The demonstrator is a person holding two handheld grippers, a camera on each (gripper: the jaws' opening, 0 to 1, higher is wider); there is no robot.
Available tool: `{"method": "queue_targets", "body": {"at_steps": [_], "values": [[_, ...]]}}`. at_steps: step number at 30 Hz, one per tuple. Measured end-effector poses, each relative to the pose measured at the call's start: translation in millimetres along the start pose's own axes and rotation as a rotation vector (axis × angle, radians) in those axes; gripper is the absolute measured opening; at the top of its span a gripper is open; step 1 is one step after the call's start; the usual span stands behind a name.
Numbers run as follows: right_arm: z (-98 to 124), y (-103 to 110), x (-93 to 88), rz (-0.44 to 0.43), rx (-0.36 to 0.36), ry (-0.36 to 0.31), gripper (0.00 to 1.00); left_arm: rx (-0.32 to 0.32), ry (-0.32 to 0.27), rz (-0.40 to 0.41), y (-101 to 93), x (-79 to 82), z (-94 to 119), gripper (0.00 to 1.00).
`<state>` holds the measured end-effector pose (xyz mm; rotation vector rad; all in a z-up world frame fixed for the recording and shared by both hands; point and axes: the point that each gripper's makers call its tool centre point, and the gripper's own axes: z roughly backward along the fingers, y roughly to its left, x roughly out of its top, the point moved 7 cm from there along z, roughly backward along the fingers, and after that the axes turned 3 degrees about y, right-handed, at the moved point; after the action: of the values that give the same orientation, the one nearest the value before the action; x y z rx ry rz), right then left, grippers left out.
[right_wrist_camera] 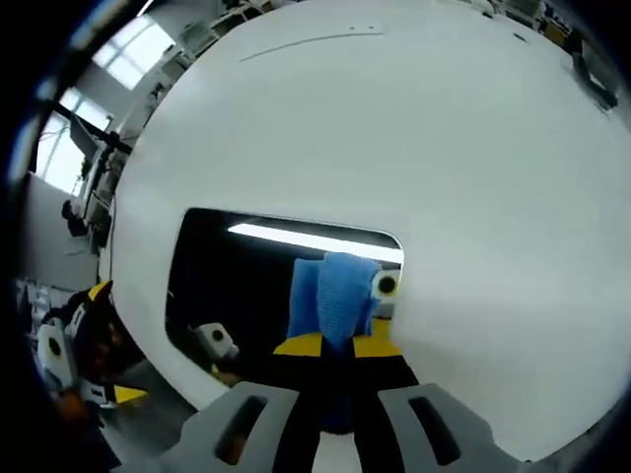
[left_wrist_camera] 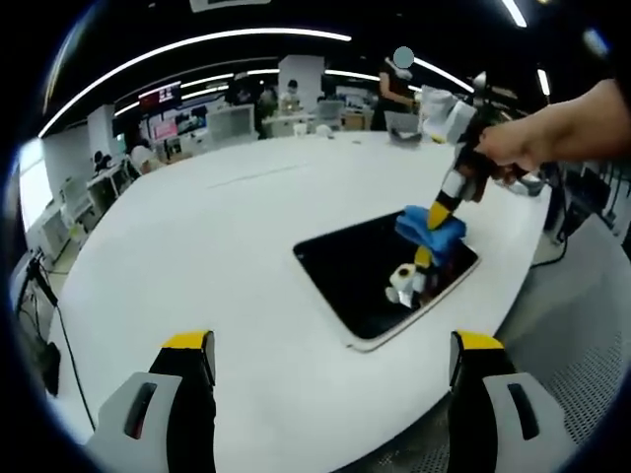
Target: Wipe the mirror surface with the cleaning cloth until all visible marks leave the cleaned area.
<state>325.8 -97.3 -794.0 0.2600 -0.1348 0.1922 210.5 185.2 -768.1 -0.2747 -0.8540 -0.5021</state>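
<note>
A dark rectangular mirror (left_wrist_camera: 365, 281) lies flat on the white table. In the left gripper view my right gripper (left_wrist_camera: 443, 208) comes in from the right, held by a person's hand (left_wrist_camera: 552, 133), and presses a blue cleaning cloth (left_wrist_camera: 431, 227) onto the mirror's far right part. Its reflection shows in the glass below. In the right gripper view the jaws of my right gripper (right_wrist_camera: 337, 345) are shut on the blue cloth (right_wrist_camera: 335, 291), which rests on the mirror (right_wrist_camera: 237, 281) near its right edge. My left gripper (left_wrist_camera: 332, 345) hovers open before the mirror, nothing between its jaws; it also appears as the left gripper (right_wrist_camera: 79, 345) at the table edge.
The white round table (left_wrist_camera: 197, 227) spreads wide to the left and behind the mirror; its edge (left_wrist_camera: 513, 296) curves close to the mirror's right side. Desks, screens and a standing person (left_wrist_camera: 394, 94) fill the office behind. A cable (left_wrist_camera: 69, 345) hangs at the table's left.
</note>
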Motion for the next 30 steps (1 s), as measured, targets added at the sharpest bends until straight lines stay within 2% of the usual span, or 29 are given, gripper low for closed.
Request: {"method": "queue_targets", "body": {"at_steps": [7,17,30], "values": [[0,1,-0.1,-0.005,0.003,-0.001,0.02,-0.013,0.004,0.005,-1.9,-0.3,-1,0.99],[4,-15,-5.3,-0.004,-0.048,-0.005,0.02,-0.04,0.015,0.009,-4.9,-1.9,-2,0.99],[4,-15,-4.7,0.017,-0.071,0.001,0.02,-0.043,0.019,0.017,-4.9,-2.7,-3,0.99]]}}
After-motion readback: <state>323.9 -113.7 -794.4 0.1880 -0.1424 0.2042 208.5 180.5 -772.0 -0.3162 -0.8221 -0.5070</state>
